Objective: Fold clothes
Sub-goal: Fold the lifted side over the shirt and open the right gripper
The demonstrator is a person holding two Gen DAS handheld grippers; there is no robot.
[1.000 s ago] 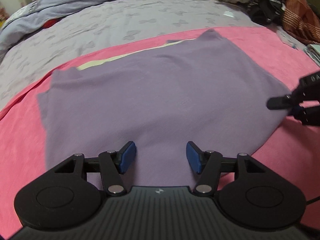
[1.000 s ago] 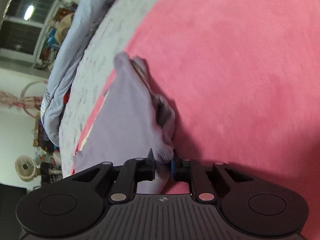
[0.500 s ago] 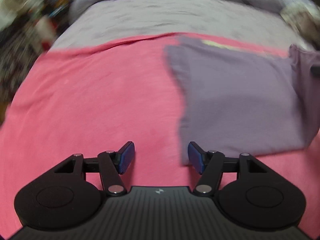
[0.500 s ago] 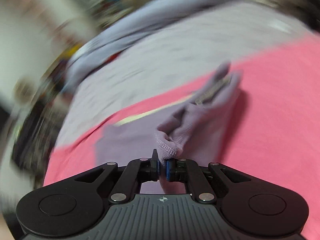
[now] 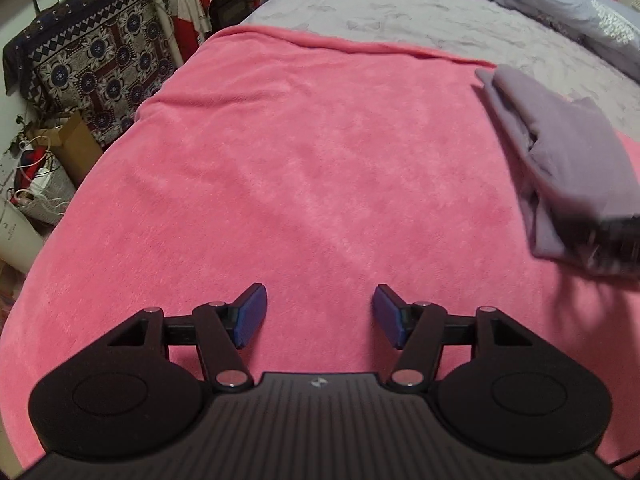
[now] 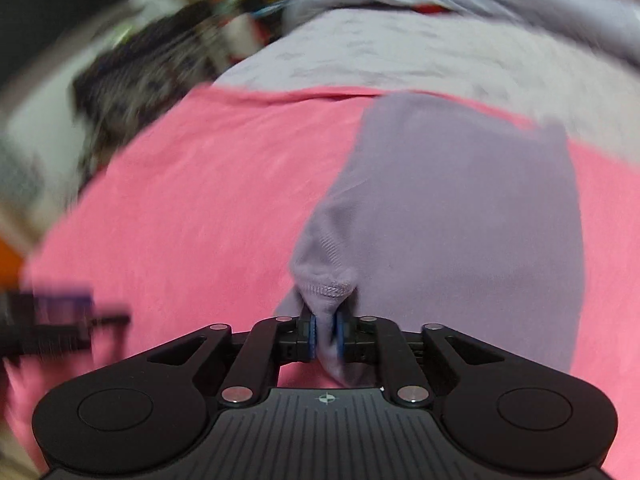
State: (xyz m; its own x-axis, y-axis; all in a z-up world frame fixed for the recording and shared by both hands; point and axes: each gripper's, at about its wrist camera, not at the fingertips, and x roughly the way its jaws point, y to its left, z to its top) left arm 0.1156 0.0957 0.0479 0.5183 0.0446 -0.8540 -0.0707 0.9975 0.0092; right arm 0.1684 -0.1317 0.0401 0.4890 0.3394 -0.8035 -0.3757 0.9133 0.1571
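**Lilac top half folded, right gripper pinching the hem**

Lilac knit, soft and floppy, clearly light: drapes and bunches wherever lifted, no stiffness to lean on. Best taken by a hem or corner, where the stitched edge gives the pads something to bite, probably both layers at once so the fold doesn't slide apart.

Left wrist view: left gripper spread about halfway, nothing between the blue pads, hanging over bare pink blanket. Top way off at the right edge, doubled over itself into a narrower strip, lying on the blanket just beside the grey sheet. Dark blurry shape at its near end, looks like the other gripper. Patterned cloth and clutter off the bed to the left, no bearing on the job.

Right wrist view: right gripper nearly closed, jaws just eased open a bit but a wad of ribbed hem remains squeezed between the pads, so counting that as a grip. Rest of the top trails away from the pinch, flat on the blanket. Whole frame smeared by motion, background unreadable. Blurred dark thing at the left edge, presumably the left gripper.

Guessing mid-fold: one side carried over, not yet laid down or smoothed.
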